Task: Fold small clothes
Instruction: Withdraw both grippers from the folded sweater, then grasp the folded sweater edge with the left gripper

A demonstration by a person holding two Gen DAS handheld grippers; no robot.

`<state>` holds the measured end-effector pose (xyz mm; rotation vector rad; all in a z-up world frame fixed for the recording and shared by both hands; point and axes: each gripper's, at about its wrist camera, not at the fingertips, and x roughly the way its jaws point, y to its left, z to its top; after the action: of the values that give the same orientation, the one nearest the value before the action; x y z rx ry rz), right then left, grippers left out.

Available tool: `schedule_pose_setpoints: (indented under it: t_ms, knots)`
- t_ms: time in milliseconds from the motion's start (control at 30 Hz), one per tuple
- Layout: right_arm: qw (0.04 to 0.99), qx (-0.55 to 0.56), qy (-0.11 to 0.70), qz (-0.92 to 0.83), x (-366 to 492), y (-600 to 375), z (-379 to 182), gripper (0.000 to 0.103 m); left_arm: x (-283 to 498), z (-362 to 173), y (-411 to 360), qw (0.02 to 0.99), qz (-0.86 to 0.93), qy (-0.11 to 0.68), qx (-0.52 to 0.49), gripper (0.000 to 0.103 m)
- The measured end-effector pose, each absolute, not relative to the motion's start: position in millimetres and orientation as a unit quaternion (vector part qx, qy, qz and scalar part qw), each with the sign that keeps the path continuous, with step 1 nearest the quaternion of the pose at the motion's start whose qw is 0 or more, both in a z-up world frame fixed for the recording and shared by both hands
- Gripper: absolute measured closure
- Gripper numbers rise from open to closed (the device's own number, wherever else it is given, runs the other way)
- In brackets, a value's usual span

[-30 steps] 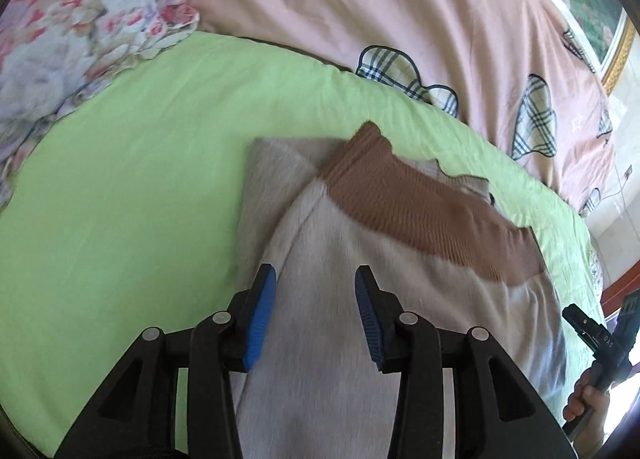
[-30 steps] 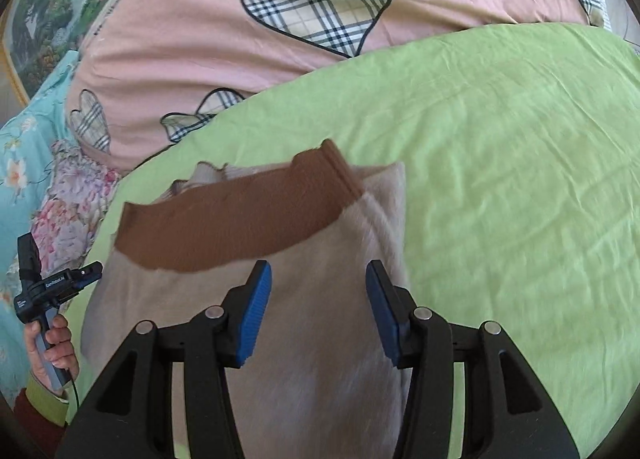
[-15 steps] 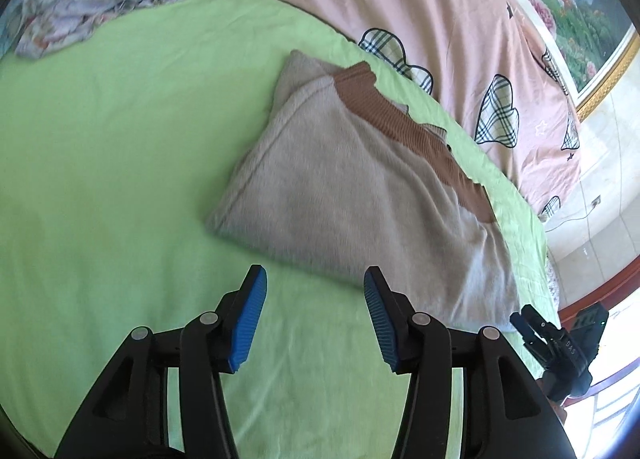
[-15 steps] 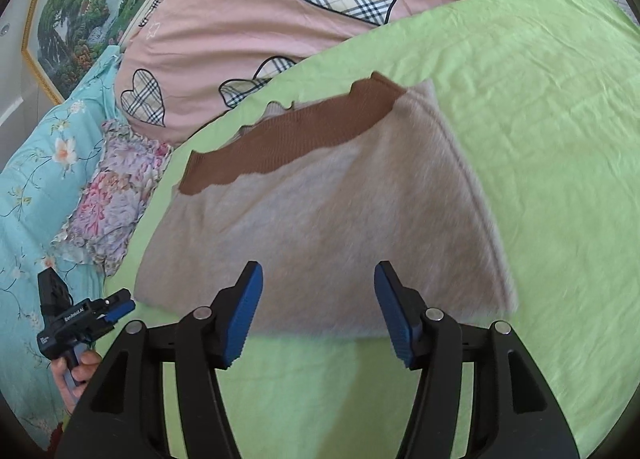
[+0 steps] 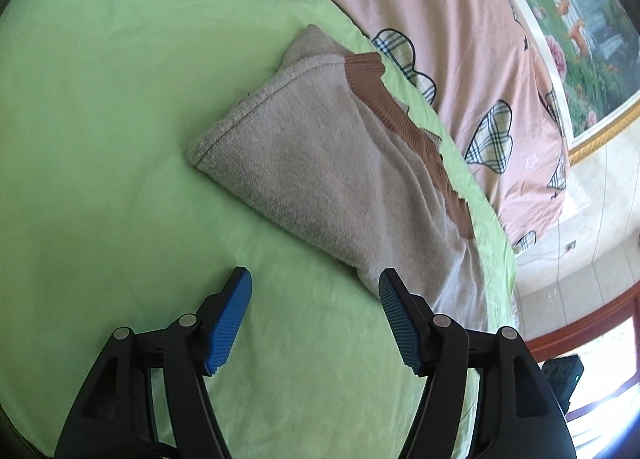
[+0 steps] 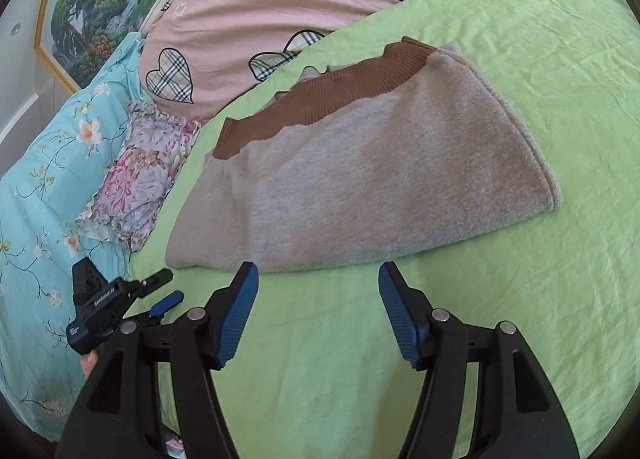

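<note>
Folded garment on the bed

Our left gripper (image 5: 314, 313) and right gripper (image 6: 318, 309) hover with jaws released; the grey garment (image 6: 372, 183) lies folded on the green sheet (image 6: 520, 319) ahead.

Grey garment (image 6: 372, 179) – folded, flat on sheet (image 6: 520, 299).
</note>
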<state>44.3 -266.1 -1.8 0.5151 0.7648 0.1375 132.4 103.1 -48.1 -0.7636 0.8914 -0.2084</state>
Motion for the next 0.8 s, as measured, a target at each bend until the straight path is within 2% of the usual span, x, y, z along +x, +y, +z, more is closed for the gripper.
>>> schedule_pose_setpoints:
  t_ms: [267,533,600,633,667,700,800]
  knots:
    - [0.891,0.252,0.372,0.065,45.4,-263.7,-6.1,0.039,156.4,-50.8,107.6,0.819,-0.088,0.406,-0.396,0.032]
    - [0.886,0.258,0.380,0.067,50.0,-265.3,-10.4,0.039,180.4,-52.5,114.0,0.835,-0.046,0.375,-0.400,0.033]
    - [0.886,0.257,0.379,0.069,51.0,-264.8,-9.9,0.039,188.8,-50.6,114.9,0.842,-0.034,0.371,-0.391,0.040]
    - [0.886,0.257,0.380,0.070,51.8,-264.6,-9.7,0.039,192.4,-50.0,114.8,0.846,-0.026,0.372,-0.382,0.058]
    - [0.885,0.258,0.380,0.071,53.5,-264.8,-9.4,0.039,196.0,-50.0,115.8,0.848,-0.020,0.374,-0.375,0.089]
    - [0.885,0.259,0.380,0.072,54.1,-264.8,-9.3,0.039,201.1,-51.1,119.2,0.847,-0.026,0.373,-0.378,0.095]
    - [0.886,0.258,0.378,0.074,54.2,-264.4,-7.6,0.039,199.6,-42.6,125.4,0.858,-0.027,0.354,-0.371,0.096]
